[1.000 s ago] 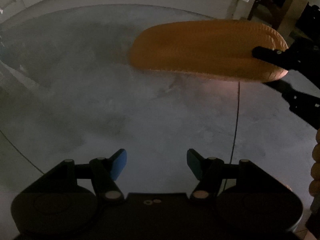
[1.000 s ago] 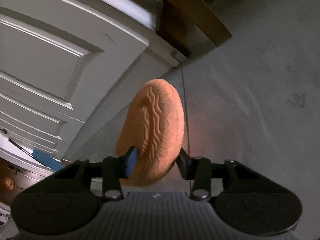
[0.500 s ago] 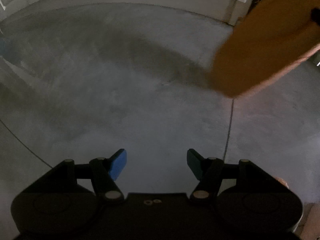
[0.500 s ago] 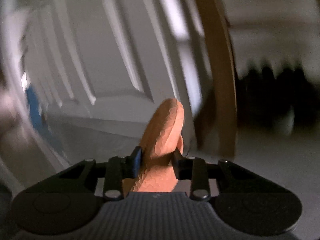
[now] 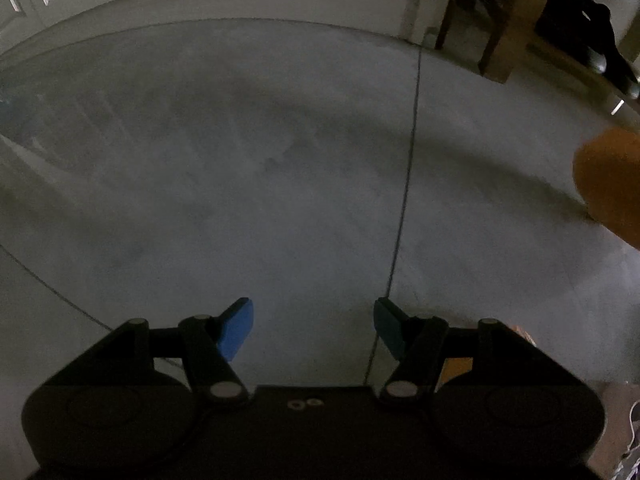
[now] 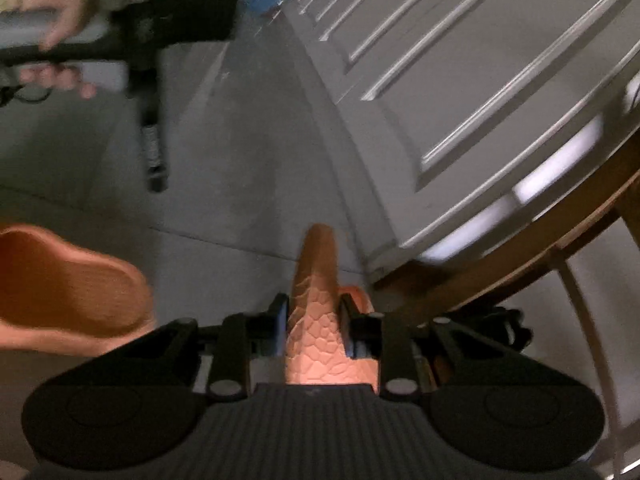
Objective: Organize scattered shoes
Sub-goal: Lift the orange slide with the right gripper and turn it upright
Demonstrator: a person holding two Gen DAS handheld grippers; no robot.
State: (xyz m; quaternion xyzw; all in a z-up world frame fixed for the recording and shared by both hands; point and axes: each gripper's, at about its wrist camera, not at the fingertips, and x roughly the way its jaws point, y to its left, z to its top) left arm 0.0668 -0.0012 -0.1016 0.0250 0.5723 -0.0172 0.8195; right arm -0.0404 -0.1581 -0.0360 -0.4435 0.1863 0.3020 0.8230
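My right gripper point(image 6: 314, 326) is shut on an orange slipper point(image 6: 316, 300), held on edge with its patterned sole up, above the grey floor. A second orange slipper point(image 6: 68, 288) lies on the floor at the left of the right wrist view. An orange slipper point(image 5: 612, 184) shows at the right edge of the left wrist view, blurred. My left gripper point(image 5: 314, 330) is open and empty above the bare floor; it also shows in the right wrist view point(image 6: 154, 148), held by a hand.
A white panelled door point(image 6: 460, 80) and baseboard point(image 5: 280, 4) stand ahead. A wooden chair or table leg point(image 5: 516, 20) stands at the back right, with dark shoes point(image 5: 600, 40) beside it. A floor joint line point(image 5: 404, 184) runs across the grey concrete.
My right gripper has swung the held slipper off to the right, out of the middle of the left wrist view. The second slipper has come into the right wrist view.
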